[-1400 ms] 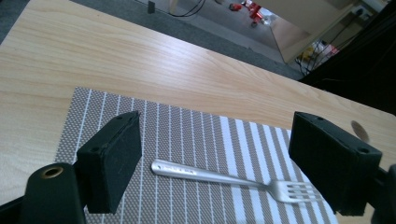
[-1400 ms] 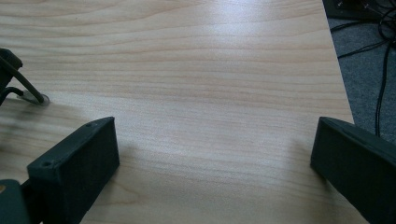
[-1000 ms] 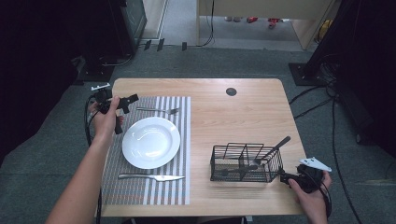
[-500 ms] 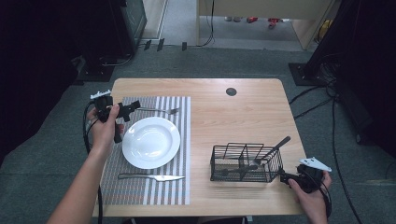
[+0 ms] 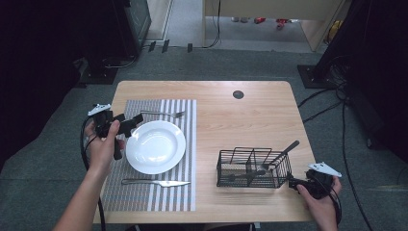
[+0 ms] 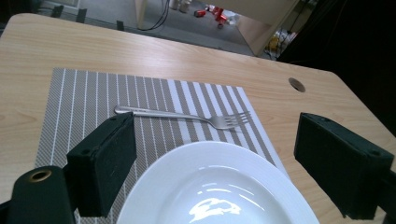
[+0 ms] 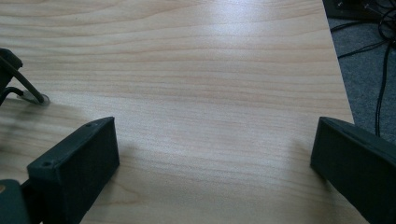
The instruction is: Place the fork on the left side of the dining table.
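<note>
Left tongs (image 5: 126, 126) wide open above the white plate (image 5: 156, 146) left rim, fork (image 5: 162, 114) beyond on striped placemat (image 5: 183, 192), right tongs (image 7: 215, 158) wide open over bare desk (image 5: 240, 115) near its right edge, beside the wire caddy (image 5: 252, 168)

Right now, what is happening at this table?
A person holds a hand-held gripper in each hand, and both are open and empty. The left hand-held gripper hovers at the edge of the white plate, which lies on a striped placemat between a fork and a knife. The right hand-held gripper rests beside a wire basket that holds one utensil.
</note>
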`<state>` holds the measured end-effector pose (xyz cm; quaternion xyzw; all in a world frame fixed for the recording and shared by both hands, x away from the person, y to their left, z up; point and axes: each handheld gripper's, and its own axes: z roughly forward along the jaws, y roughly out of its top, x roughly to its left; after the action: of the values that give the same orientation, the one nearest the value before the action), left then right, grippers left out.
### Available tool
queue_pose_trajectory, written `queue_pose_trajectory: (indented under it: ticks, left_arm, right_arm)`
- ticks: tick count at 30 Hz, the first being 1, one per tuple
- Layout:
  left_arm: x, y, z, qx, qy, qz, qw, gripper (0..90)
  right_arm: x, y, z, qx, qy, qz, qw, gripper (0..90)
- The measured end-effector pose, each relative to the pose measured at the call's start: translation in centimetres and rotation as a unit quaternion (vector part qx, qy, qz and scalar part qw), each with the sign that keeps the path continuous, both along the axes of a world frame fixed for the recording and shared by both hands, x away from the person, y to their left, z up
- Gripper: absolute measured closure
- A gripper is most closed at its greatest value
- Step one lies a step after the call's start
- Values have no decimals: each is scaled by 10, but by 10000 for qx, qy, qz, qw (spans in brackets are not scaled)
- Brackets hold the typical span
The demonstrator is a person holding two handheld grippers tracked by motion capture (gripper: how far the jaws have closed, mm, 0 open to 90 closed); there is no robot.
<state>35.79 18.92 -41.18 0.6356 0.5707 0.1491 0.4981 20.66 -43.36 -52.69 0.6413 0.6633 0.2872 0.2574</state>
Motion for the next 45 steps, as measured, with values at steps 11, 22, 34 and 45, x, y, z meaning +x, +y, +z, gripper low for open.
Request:
queue_pose_trajectory:
  ticks: [11,22,34,45]
  left_arm:
    - [-42,9,-11,48,-88,-56,9999,135]
    - [-75,26,-28,134,-32,40,9999,135]
    - [-107,47,-51,388,148,186,9990,135]
    - [-115,65,-78,1079,449,415,9923,135]
  right_arm:
    - [0,0,0,-2,-2,1,10000,8]
    - [0,0,0,-5,5,1,10000,7]
    - [0,0,0,-9,9,3,10000,8]
    - [0,0,0,-11,9,3,10000,7]
